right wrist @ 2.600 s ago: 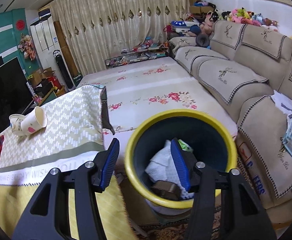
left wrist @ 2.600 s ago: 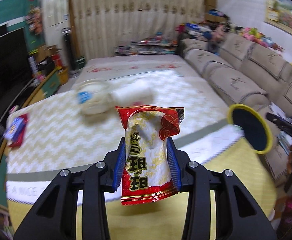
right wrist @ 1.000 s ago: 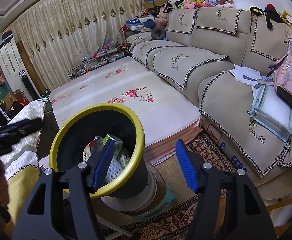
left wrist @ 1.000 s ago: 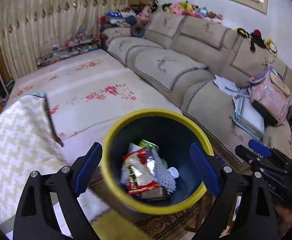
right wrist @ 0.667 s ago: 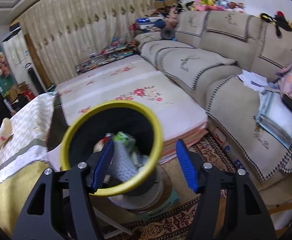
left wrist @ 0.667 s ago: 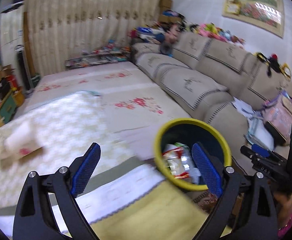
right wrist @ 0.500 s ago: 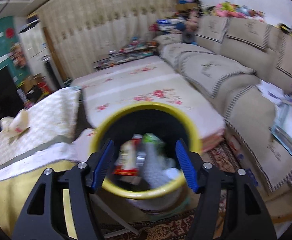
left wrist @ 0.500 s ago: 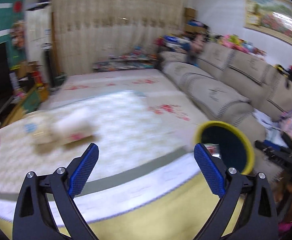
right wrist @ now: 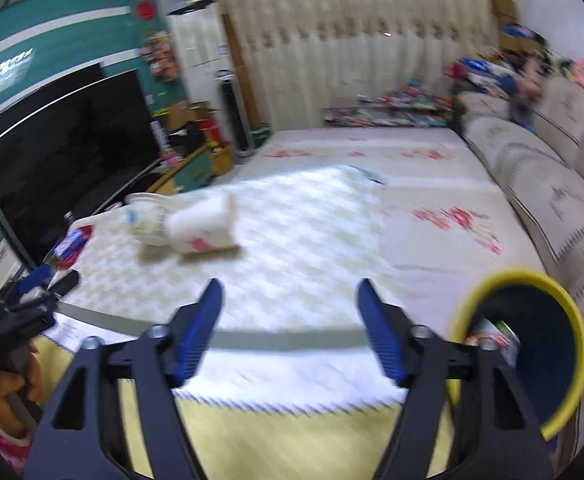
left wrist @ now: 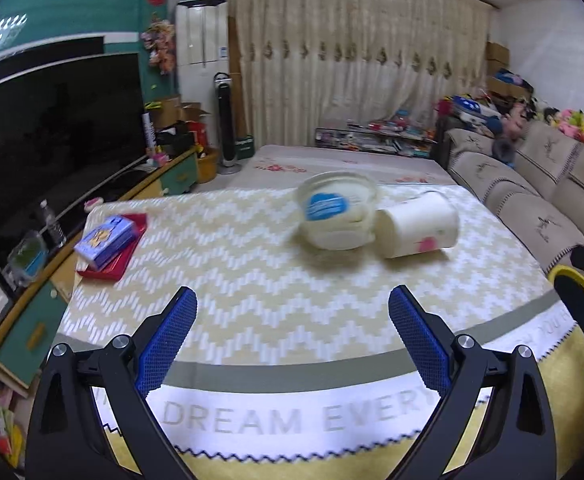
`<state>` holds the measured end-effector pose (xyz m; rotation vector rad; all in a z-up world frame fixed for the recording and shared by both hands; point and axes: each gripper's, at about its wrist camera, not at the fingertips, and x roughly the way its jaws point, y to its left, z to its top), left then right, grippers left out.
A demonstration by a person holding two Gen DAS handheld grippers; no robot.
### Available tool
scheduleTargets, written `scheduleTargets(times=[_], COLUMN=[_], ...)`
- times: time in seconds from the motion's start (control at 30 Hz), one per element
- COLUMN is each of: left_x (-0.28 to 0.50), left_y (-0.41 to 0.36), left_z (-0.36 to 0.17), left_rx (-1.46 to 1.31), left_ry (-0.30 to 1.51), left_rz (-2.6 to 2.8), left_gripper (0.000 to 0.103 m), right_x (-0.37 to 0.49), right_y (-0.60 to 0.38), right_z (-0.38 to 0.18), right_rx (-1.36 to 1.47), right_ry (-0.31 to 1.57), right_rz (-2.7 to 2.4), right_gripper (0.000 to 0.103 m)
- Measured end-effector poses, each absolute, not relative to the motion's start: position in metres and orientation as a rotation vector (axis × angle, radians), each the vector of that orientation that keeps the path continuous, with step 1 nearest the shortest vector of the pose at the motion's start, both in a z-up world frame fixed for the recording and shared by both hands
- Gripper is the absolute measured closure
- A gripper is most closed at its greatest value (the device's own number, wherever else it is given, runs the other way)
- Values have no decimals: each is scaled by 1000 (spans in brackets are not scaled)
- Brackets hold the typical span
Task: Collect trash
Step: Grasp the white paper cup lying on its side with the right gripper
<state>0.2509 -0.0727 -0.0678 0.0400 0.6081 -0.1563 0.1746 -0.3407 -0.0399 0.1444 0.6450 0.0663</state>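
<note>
Two white paper cups lie on the zigzag tablecloth: a bowl-like cup with a blue label and a tipped cup with a pink mark beside it. Both show blurred in the right wrist view, the blue-label cup and the tipped cup. My left gripper is open and empty over the table's near edge. My right gripper is open and empty. The yellow-rimmed dark bin stands off the table's right side with trash inside; its rim shows in the left wrist view.
A red tray with a blue box lies at the table's left edge. A TV stands at left, a sofa at right, a floral mat beyond the table.
The snack packet left my left gripper and landed in the bin. Both grippers have swung left from the bin to face the table and cups.
</note>
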Motion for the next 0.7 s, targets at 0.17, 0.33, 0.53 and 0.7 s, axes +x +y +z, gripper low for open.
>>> scheduleTargets(times=[0.17,0.33,0.53,0.7], left_x=[251,246,248,249], left_y=[-65,-69,-64,-65], left_z=[-74,-77,-78,-80], left_rx=[-21,-7,-44,-53], left_ry=[614,603,618,629], left_rz=[-162,-160,-162,-168], left_gripper=[8,8,8,8], right_x=[221,256,293,316], right_y=[-283,-258,-254,-254], right_z=[-47,-60,-75,-87], right_rx=[-12,-108,-127,-111], right_ry=[660,681,722,773], right_rz=[151,117,72,88], right_gripper=[9,7,7,7])
